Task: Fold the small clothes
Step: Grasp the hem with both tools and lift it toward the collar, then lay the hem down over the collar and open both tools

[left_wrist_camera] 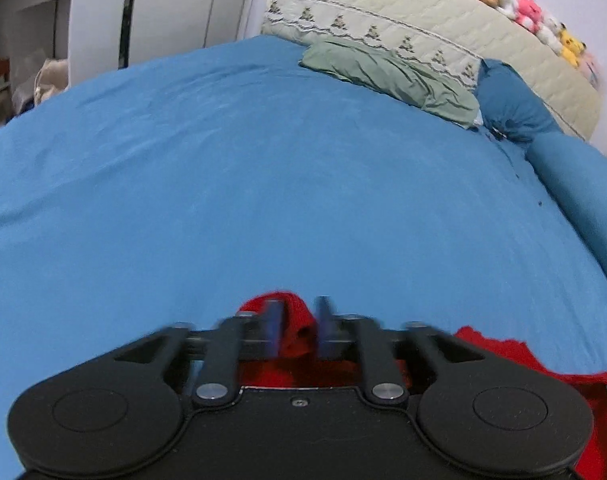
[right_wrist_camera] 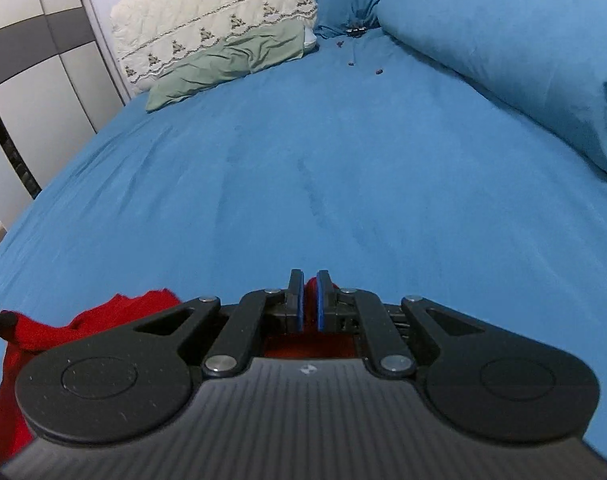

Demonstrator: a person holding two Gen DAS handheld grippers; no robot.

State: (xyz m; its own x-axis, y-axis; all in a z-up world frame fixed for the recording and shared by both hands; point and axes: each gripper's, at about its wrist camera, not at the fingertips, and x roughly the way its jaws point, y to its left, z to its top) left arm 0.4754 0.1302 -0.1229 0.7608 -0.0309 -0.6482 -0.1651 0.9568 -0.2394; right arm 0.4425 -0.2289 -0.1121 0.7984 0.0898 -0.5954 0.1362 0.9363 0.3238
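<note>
A small red garment (left_wrist_camera: 515, 356) hangs between my two grippers, just above the blue bedsheet (left_wrist_camera: 263, 184). My left gripper (left_wrist_camera: 297, 330) is shut on one bunched edge of it, which shows between the blue pads. My right gripper (right_wrist_camera: 310, 300) is shut on another edge, with a sliver of red between its pads. The rest of the garment (right_wrist_camera: 103, 316) spreads to the left of the right gripper and drops out of sight under both gripper bodies.
A green folded cloth (left_wrist_camera: 391, 76) and a cream quilted headboard pad (left_wrist_camera: 423, 20) lie at the far end of the bed. Blue pillows (right_wrist_camera: 503, 52) are piled on the right. Plush toys (left_wrist_camera: 531, 12) sit on the headboard. A white wardrobe (left_wrist_camera: 175, 4) and shelves stand on the left.
</note>
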